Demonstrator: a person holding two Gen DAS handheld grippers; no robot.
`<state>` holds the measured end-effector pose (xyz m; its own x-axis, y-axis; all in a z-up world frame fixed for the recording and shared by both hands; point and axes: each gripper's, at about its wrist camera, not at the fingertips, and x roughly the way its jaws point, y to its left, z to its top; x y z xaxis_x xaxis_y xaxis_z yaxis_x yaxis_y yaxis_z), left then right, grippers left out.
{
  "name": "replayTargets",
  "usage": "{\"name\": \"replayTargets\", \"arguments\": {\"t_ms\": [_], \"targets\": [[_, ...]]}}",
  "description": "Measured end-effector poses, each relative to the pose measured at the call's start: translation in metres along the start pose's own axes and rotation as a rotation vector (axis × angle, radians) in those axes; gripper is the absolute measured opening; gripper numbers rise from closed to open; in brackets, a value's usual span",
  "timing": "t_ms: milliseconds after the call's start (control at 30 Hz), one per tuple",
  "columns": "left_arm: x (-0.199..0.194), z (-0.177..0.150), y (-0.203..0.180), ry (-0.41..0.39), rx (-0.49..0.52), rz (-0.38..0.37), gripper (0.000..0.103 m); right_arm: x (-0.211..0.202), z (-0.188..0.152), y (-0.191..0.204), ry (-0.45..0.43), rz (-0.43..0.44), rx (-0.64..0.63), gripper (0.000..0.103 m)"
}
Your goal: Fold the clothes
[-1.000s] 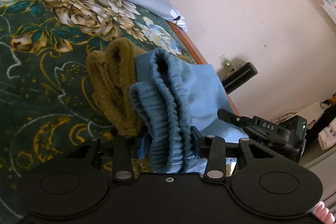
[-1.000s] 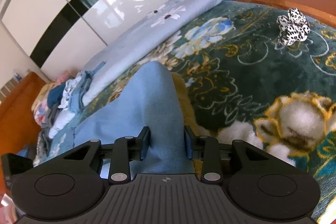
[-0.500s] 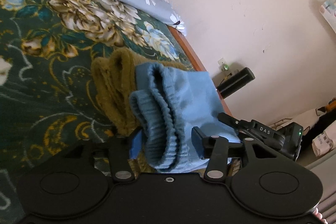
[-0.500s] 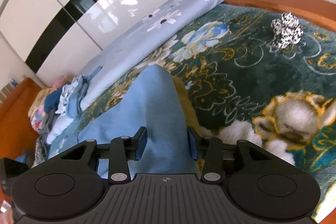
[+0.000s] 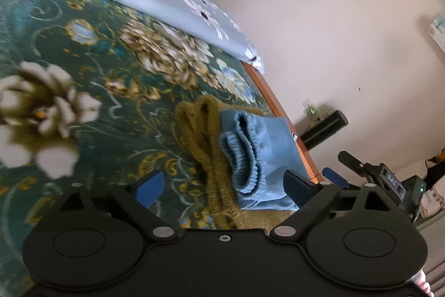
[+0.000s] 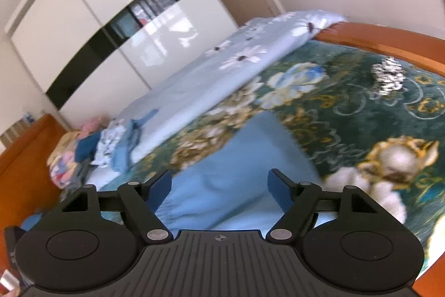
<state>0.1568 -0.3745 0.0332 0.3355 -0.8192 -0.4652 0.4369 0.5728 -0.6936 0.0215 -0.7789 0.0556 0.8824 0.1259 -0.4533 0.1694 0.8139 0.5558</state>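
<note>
Both grippers stand wide with nothing between the fingers: the left gripper (image 5: pixel 224 187) hangs just short of the folded light-blue garment (image 5: pixel 267 155), whose ribbed waistband curls toward the camera, and the right gripper (image 6: pixel 219 189) sits over the same blue cloth (image 6: pixel 236 171) from the other end. The blue piece lies on the olive knit garment (image 5: pixel 205 141), both on the green floral blanket (image 5: pixel 83 107) near the bed's wooden edge (image 5: pixel 278 107). In the right view, blurred, a pile of clothes (image 6: pixel 91 146) sits by the pale flowered quilt (image 6: pixel 222 68), and a black-and-white spotted item (image 6: pixel 388 73), perhaps a scrunchie, lies well apart.
</note>
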Motion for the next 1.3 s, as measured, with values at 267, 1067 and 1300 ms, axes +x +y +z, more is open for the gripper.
{"name": "replayTargets", "arguments": {"t_ms": [267, 1067, 1300], "targets": [[-0.072, -0.004, 0.023, -0.08, 0.005, 0.043, 0.101, 0.006, -0.03, 0.069, 0.011, 0.104, -0.036, 0.097], [-0.271, -0.066, 0.162, -0.363, -0.244, 0.276, 0.101, 0.096, -0.174, 0.254, 0.2, 0.358, -0.072, 0.101], [-0.305, -0.084, 0.181, -0.402, -0.238, 0.367, 0.101, 0.112, -0.216, 0.284, 0.226, 0.362, -0.053, 0.101]]}}
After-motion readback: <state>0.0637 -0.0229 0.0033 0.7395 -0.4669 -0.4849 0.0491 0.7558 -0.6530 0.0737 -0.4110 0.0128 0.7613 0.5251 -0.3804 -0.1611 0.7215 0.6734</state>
